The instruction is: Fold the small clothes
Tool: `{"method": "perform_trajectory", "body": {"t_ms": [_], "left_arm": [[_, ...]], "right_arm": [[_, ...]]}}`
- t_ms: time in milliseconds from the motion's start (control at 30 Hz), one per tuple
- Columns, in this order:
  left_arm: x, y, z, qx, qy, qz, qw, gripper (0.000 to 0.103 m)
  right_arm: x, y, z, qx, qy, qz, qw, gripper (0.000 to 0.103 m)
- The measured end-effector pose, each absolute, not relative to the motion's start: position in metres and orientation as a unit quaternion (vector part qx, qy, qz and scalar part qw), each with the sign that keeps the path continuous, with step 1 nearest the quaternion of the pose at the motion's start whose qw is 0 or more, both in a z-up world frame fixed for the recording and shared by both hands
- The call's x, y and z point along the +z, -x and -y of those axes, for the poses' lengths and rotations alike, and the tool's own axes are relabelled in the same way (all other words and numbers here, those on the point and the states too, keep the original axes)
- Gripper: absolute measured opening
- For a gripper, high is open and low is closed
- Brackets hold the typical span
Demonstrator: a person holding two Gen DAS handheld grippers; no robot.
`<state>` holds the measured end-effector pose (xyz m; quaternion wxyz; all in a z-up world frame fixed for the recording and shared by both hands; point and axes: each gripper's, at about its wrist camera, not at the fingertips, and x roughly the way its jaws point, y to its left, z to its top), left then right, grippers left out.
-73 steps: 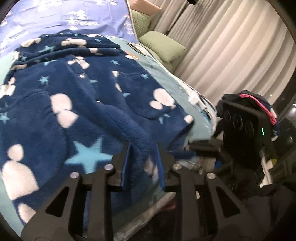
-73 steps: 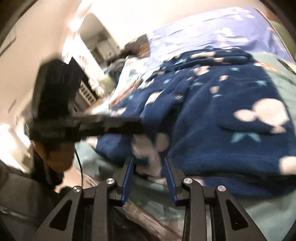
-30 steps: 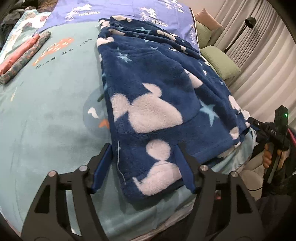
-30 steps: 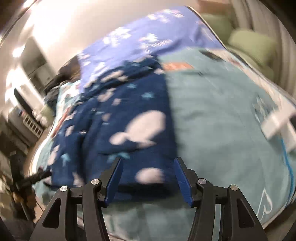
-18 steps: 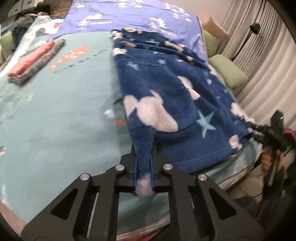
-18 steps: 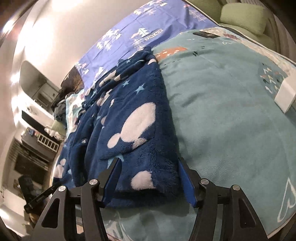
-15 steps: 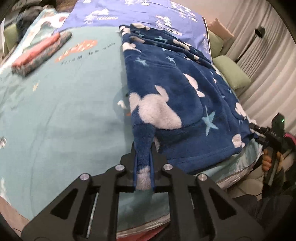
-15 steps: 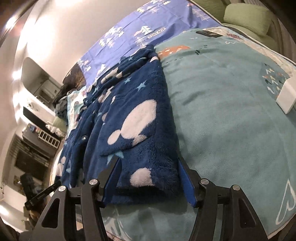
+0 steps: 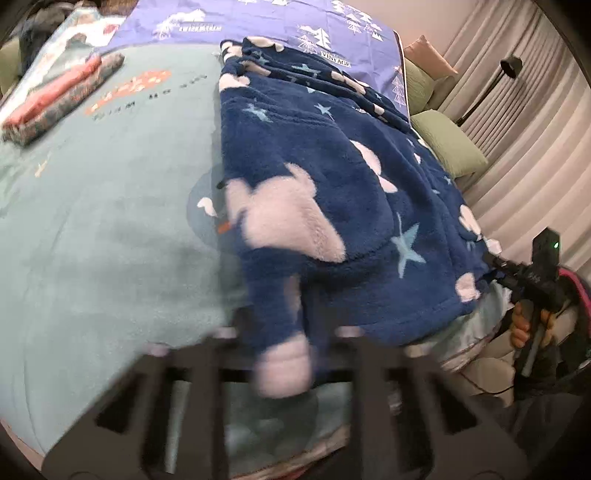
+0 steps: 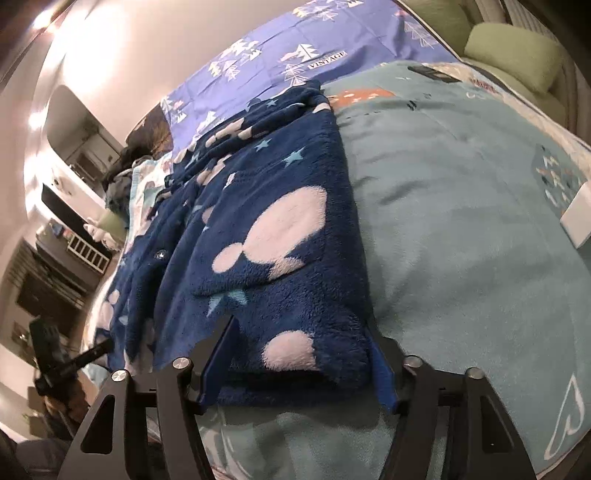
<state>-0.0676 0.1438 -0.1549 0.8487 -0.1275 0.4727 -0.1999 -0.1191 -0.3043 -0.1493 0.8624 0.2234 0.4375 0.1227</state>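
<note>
A navy fleece garment (image 9: 332, 177) with white blobs and pale stars lies lengthwise on the teal blanket (image 9: 110, 221). My left gripper (image 9: 284, 306) is motion-blurred; its narrow jaws are easing open, with the garment's near left corner bunched between and still pinched. In the right wrist view the garment (image 10: 280, 236) fills the centre. My right gripper (image 10: 301, 332) straddles its near right corner, jaws wide and closing, the blue pads beside the fleece without squeezing it. Each gripper appears small in the other's view, the right gripper (image 9: 532, 273) in a hand, the left gripper (image 10: 74, 362) at the bed edge.
A folded pink and grey stack (image 9: 59, 99) lies at the far left of the bed. Purple sheet (image 9: 258, 22) covers the head end, with green pillows (image 9: 447, 147) and curtains to the right. A white box (image 10: 580, 218) rests on the blanket (image 10: 461, 184) near the right edge.
My left gripper went from open around the garment's corner to shut on it, and its view is now blurred. The right gripper's jaws still stand wide around the other corner.
</note>
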Motion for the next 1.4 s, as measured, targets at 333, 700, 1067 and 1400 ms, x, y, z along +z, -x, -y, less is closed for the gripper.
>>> {"method": "perform_trajectory", "body": {"t_ms": [333,700,1067,1400], "left_arm": [[-0.104,0.077,-0.140,-0.199,0.112,-0.420,0.878,0.013],[-0.041,0.056,-0.135,-0.210,0.100,-0.335,0.913,0.013],[0.016,0.017,-0.126,-0.168,0.072,-0.235,0.955,0.013],[0.050,-0.049,-0.112,-0.127,0.050,-0.177,0.975,0.013]], "right_arm": [[-0.106,0.124,0.322,0.174,-0.303,-0.366,0.862,0.011],[-0.052,0.102,0.320,0.195,-0.290,-0.303,0.886,0.011],[0.020,0.062,0.320,0.183,-0.230,-0.219,0.931,0.011],[0.063,-0.010,0.319,0.169,-0.209,-0.175,0.947,0.011]]}}
